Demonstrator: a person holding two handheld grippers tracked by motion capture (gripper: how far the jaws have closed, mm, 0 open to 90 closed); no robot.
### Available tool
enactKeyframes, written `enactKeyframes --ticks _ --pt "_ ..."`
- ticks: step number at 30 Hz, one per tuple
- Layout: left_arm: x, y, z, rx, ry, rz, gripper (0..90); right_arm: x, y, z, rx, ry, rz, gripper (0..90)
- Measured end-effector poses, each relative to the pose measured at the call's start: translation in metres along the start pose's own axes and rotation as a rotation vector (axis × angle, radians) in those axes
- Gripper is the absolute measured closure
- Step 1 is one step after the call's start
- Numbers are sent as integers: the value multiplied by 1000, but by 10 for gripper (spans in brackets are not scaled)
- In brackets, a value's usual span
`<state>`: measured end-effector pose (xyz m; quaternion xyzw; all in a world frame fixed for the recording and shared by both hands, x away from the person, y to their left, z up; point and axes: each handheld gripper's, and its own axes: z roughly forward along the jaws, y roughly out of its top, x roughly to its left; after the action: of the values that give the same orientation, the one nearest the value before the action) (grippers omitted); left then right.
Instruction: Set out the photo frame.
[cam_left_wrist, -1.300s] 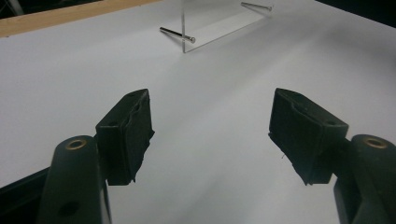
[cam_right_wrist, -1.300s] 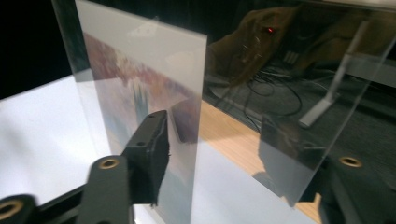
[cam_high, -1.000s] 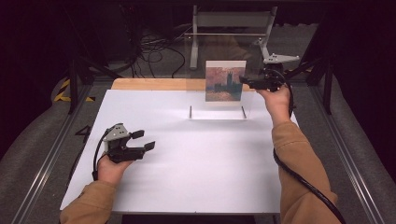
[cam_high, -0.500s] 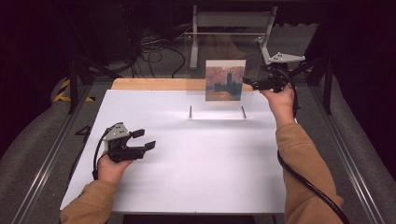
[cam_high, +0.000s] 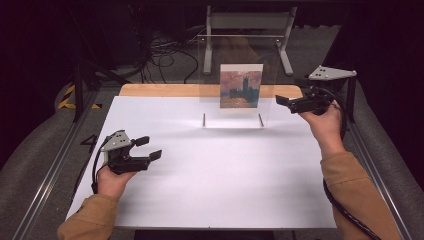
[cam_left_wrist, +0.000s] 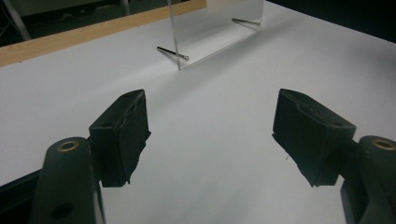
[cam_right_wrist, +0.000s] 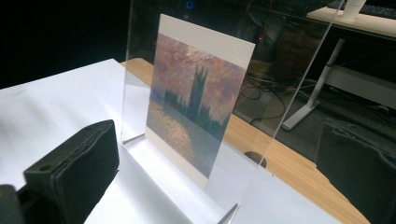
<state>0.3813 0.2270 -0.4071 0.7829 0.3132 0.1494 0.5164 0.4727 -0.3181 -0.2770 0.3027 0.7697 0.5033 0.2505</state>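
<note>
Clear stand (cam_high: 239, 80) upright at the table's (cam_high: 210, 200) twelve o'clock edge, painted card (cam_high: 240, 85) held in it, two screws at its foot. Right gripper (cam_high: 285, 102) hangs at the stand's three o'clock, near but not touching; its jaws have just been opening, now wide apart with nothing between. Left gripper (cam_high: 149, 148) rests at eight o'clock, well apart from the stand, jaws spread and empty.

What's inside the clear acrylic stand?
A painting print stands upright inside the clear acrylic stand, showing a dark tower against a pink sky over water. Its back face cannot be seen.
</note>
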Motion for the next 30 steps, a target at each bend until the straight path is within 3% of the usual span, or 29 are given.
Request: enactKeyframes --ticks 7,14,18,26,30 --pt "-2 0 -2 -2 -8 13 265 7 -7 -27 -5 7 -7 0" --pt "-5 0 -2 1 -24 22 255 19 -29 -54 -22 47 -5 0" --pt "-6 -1 -1 1 -33 22 252 24 -42 -64 -32 46 -4 0" --pt "-7 -3 2 5 -36 19 249 33 -64 -74 -30 42 -12 0" --pt "-6 -4 4 5 -40 27 244 37 -83 -71 -21 46 7 0"
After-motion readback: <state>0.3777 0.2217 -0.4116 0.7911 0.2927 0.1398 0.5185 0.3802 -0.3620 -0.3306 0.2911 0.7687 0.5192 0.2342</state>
